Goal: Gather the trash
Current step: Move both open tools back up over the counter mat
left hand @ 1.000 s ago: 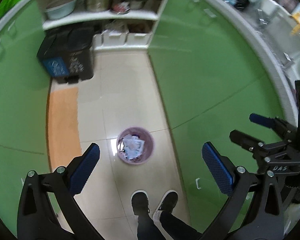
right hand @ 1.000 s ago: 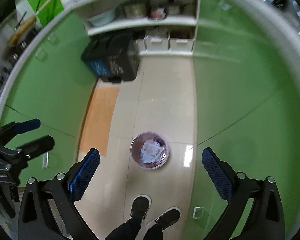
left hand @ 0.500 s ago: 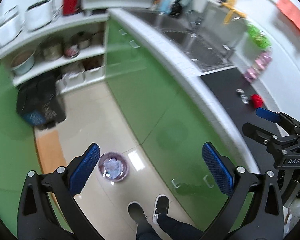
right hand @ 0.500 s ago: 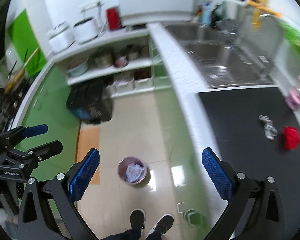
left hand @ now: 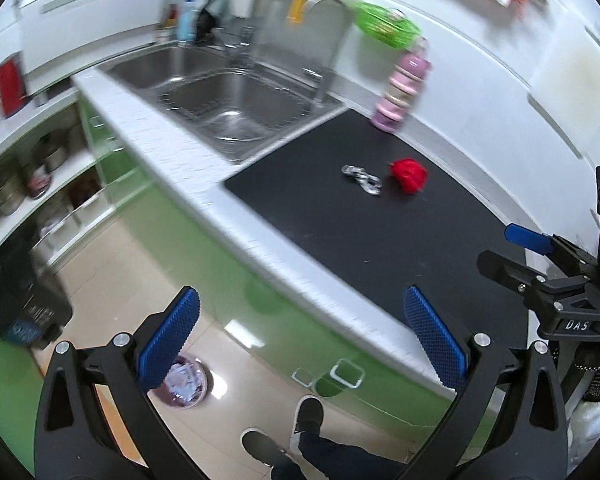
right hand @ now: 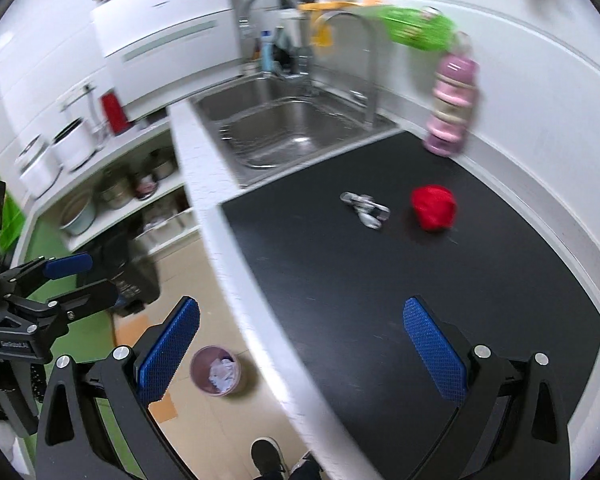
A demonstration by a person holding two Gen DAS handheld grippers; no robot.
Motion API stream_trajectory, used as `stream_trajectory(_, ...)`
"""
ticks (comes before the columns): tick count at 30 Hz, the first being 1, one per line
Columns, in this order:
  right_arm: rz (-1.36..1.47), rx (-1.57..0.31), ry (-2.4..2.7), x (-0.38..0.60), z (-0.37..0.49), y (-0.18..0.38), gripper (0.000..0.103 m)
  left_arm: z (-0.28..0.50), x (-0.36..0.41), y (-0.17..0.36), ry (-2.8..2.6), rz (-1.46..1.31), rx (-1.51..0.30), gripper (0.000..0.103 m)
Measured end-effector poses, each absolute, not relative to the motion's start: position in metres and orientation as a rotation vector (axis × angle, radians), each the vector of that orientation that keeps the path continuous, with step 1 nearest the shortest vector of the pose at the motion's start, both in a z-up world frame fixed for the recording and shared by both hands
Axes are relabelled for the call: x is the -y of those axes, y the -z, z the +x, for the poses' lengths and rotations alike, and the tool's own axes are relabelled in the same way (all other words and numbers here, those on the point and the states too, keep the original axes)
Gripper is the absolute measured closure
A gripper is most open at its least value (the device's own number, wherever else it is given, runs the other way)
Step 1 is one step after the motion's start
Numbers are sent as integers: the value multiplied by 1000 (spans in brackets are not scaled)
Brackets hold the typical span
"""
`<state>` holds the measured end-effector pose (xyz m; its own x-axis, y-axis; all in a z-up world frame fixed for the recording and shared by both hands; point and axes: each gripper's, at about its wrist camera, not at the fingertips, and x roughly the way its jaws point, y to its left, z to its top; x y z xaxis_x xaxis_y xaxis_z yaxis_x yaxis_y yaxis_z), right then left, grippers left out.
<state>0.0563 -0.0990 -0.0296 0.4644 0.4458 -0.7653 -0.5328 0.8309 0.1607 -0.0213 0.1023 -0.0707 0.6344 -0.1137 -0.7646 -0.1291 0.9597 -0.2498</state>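
Observation:
A crumpled red piece of trash (left hand: 409, 175) and a silvery crumpled wrapper (left hand: 362, 179) lie on the black counter (left hand: 380, 240); both also show in the right wrist view: the red trash (right hand: 434, 207), the wrapper (right hand: 365, 208). A pink waste bin (right hand: 216, 369) with crumpled paper stands on the floor; it also shows in the left wrist view (left hand: 184, 382). My left gripper (left hand: 300, 336) is open and empty, over the counter's edge. My right gripper (right hand: 300, 340) is open and empty, in front of the trash.
A steel sink (left hand: 236, 100) with a tall tap lies left of the black counter. A pink stacked container (right hand: 454, 108) stands by the wall. A black bin (right hand: 134, 272) stands on the floor near shelves with pots. The person's shoes (left hand: 284, 436) are below.
Both grippers have swung up from looking down at the floor and bin to facing the counter. The trash on the counter has come into view. Both stay open.

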Motion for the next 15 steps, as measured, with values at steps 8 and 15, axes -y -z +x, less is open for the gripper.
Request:
stream_trajectory(8,-86,-925,-522,146,103,40,5,45,-52,81,62,-260,-913,3)
stream_trajectory(15,-97,-951,-511,160,172,58,5,92,-43,91,26,-249,-936,3)
